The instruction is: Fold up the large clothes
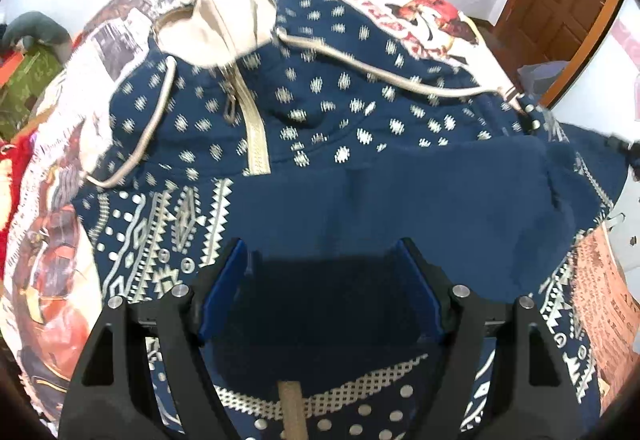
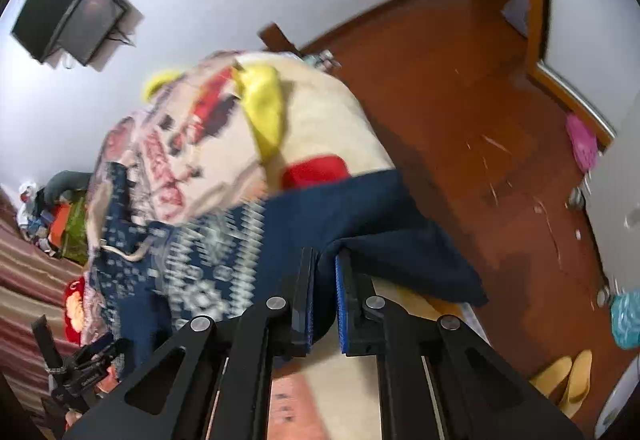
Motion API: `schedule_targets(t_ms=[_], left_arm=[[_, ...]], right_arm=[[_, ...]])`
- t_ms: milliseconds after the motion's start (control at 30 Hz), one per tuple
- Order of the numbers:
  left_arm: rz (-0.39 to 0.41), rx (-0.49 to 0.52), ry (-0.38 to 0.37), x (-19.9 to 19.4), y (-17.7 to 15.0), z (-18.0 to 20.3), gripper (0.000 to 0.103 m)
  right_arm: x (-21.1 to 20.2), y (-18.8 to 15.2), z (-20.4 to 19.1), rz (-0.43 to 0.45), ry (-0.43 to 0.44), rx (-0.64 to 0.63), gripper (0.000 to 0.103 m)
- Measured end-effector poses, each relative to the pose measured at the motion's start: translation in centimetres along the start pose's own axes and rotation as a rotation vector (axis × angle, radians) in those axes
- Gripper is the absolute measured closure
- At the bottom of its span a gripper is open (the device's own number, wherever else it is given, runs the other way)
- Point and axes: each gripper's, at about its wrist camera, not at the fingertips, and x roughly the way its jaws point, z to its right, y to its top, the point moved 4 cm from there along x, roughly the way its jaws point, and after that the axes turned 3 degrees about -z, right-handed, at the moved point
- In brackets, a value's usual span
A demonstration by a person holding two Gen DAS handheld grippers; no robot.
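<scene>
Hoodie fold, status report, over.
Right tongs shut on navy sleeve. Left tongs open above hoodie, gripping nothing. Hoodie flat on printed blanket. Nothing in the way.

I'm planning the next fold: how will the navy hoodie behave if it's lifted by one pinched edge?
Probably floppy: the hoodie already drapes and creases where the right gripper pinches its plain navy edge. It looks thick, so likely fairly heavy and sagging. Its loose drawstring would probably dangle. The left gripper is open above it.
</scene>
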Motion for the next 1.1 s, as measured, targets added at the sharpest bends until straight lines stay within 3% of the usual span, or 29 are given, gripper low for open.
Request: schedule_targets(t_ms=[267,467,667,900,1033,1100], left_arm=[[0.079,-0.005,-0.002,-4.3,0.0,-1.6,0.027],[0.116,-0.039,-0.013,-6.8,-0.9,-4.1,0.027],[0.134,-0.066,0.006,-8.6,-2.5,-7.2,0.027],[0.115,-0.124,0.014,-8.6,-4.6,-10.6,0.027],[0.105,-0.146,0.017,-8.4,-5.2,-11.6,0.027],[0.101,-0.153,0.014,-8.2,-5.2,-11.7,0.027]], right_arm=[[-6.2,1.4,-10.8,0.141,0.068,-0.219,0.097],[-6.9,-1.5,-20.2,0.139,0.136,-0.410,0.097],[-1.8,-7.5,-26.6,0.004,0.169,-0.518,0.097],[6.5,-14.0,-26.0,-0.215,0.086,-0.490,0.096],[8.4,-15.5,-24.5,-0.292,0.046,-0.483,0.096],[8.6,-15.9,-24.1,-0.339,0.040,-0.493,0.090]])
